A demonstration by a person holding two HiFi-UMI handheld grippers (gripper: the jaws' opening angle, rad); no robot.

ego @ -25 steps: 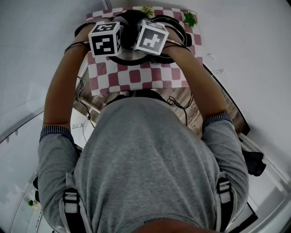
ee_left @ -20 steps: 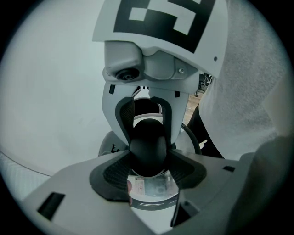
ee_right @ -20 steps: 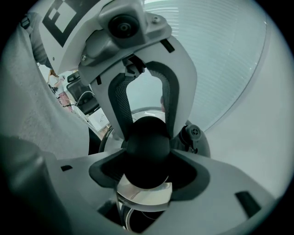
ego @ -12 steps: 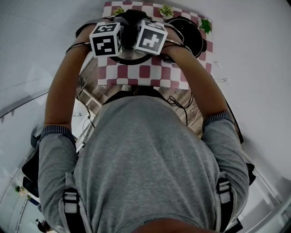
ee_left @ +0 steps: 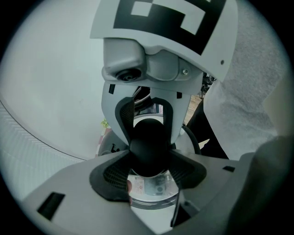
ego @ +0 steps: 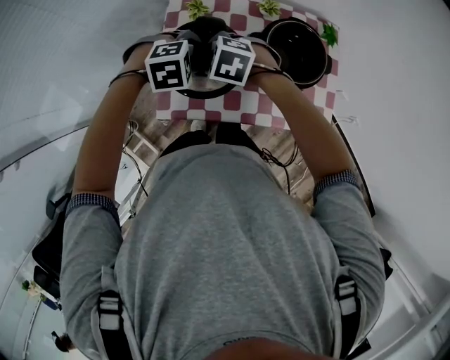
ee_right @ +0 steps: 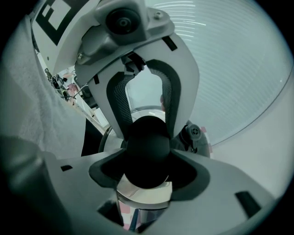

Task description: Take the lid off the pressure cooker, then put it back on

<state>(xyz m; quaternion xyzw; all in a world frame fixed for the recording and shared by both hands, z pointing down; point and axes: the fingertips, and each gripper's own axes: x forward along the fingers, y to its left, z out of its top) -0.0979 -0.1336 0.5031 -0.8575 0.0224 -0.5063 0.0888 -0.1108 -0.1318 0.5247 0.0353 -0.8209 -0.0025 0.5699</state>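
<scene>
The steel lid (ee_left: 151, 189) hangs by its black round knob (ee_left: 148, 146). My left gripper (ee_left: 148, 161) and my right gripper (ee_right: 147, 161) both press their pads on this knob from opposite sides. In the head view their marker cubes, the left cube (ego: 169, 65) and the right cube (ego: 232, 60), sit side by side over the lid's rim (ego: 188, 92). The open pressure cooker pot (ego: 299, 50), dark inside, stands just right of them on the checked tablecloth (ego: 246, 112). The jaw tips are hidden under the cubes in that view.
Small green plants (ego: 269, 8) stand along the table's far edge, with another plant (ego: 328, 32) at the right corner. Cables (ego: 281, 163) hang below the table's near edge over a wooden floor. My torso fills the lower half of the head view.
Both grippers have carried the lid leftward and down, away from the pot. The pot's open mouth now shows fully at the right. Jaws unchanged.
</scene>
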